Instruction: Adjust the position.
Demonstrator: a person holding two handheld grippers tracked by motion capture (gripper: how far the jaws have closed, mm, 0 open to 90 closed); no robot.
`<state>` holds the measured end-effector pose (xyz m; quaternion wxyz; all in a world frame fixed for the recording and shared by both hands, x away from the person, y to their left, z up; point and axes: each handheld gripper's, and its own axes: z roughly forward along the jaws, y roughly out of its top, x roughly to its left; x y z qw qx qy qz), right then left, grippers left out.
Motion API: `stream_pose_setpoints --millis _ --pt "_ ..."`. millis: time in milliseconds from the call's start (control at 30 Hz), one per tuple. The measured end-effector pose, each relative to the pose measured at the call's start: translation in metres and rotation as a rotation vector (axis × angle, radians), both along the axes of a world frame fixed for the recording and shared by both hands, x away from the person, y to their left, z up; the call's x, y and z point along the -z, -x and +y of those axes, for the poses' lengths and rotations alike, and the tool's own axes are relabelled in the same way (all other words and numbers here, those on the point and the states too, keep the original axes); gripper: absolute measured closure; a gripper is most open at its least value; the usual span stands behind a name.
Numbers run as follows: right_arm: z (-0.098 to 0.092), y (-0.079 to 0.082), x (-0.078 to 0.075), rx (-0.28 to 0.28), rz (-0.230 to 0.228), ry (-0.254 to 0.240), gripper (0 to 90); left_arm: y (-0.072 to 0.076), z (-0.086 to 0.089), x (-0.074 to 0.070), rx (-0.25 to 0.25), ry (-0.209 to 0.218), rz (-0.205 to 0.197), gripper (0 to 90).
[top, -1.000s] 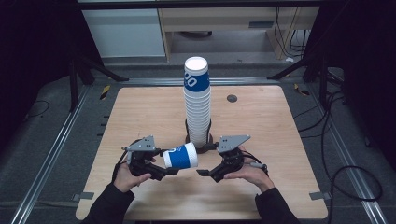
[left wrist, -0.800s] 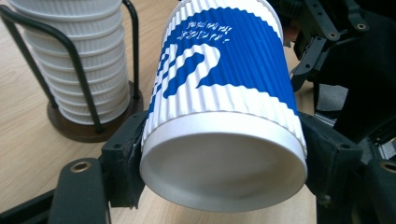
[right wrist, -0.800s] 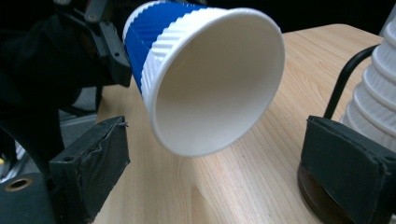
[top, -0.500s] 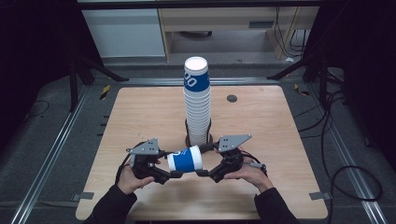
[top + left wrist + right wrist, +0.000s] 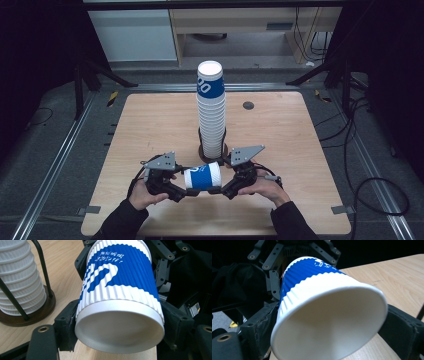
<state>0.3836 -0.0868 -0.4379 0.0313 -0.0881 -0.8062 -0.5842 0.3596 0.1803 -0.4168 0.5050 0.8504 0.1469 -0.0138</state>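
1. Cup (image 5: 202,177) lies on its side, held in the air just above the table (image 5: 150,125) at the near edge, between the two grippers. It sits in front of the stack (image 5: 211,115), near it but apart.
2. Left gripper (image 5: 176,189) grips the closed base end. In the left gripper view the pads (image 5: 65,326) press both sides of the base rim, so the grasp is firm.
3. Right gripper (image 5: 224,189) has its jaws around the open mouth end. In the right gripper view the pads (image 5: 260,325) sit at the rim on both sides; contact looks made.
4. Right jaws have just been closing, with the cup's mouth between them.
5. Judgement: a handover. The cup is kept level so each gripper can reach one end without fouling the other. The left's grip keeps it steady while the right takes hold.
6. The stack stands upright in a wire holder on a round base (image 5: 204,151), mid-table, which keeps the cups from toppling.
7. Against a second ago: the cup and left gripper have shifted slightly toward the right gripper. The right hand has held its place. The stack is unchanged.
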Motion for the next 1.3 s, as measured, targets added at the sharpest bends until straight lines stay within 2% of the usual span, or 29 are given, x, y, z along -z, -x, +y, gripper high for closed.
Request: stream_pose_setpoints --millis 467,733,867,1033,1133,1300 --pt "-0.002 0.000 -0.001 -0.008 0.005 -0.013 15.4 -0.003 0.003 0.000 -0.009 0.004 0.018 23.9" --pt "-0.008 -0.001 -0.005 0.009 0.001 -0.015 16.4 -0.004 0.008 -0.002 -0.031 -0.005 0.012 22.2" --pt "-0.012 -0.001 -0.008 0.025 -0.005 -0.012 16.3 -0.004 0.009 -0.004 -0.049 -0.032 -0.007 20.2" --pt "-0.017 -0.002 -0.016 0.054 -0.038 0.062 16.1 -0.006 0.012 -0.002 -0.078 -0.094 -0.019 18.2" --pt "-0.018 -0.002 -0.019 0.066 -0.050 0.094 16.0 -0.006 0.011 -0.002 -0.086 -0.116 -0.034 17.7" --pt "-0.014 -0.004 -0.017 0.069 -0.051 0.146 16.0 -0.004 0.008 -0.002 -0.093 -0.151 -0.057 17.3"
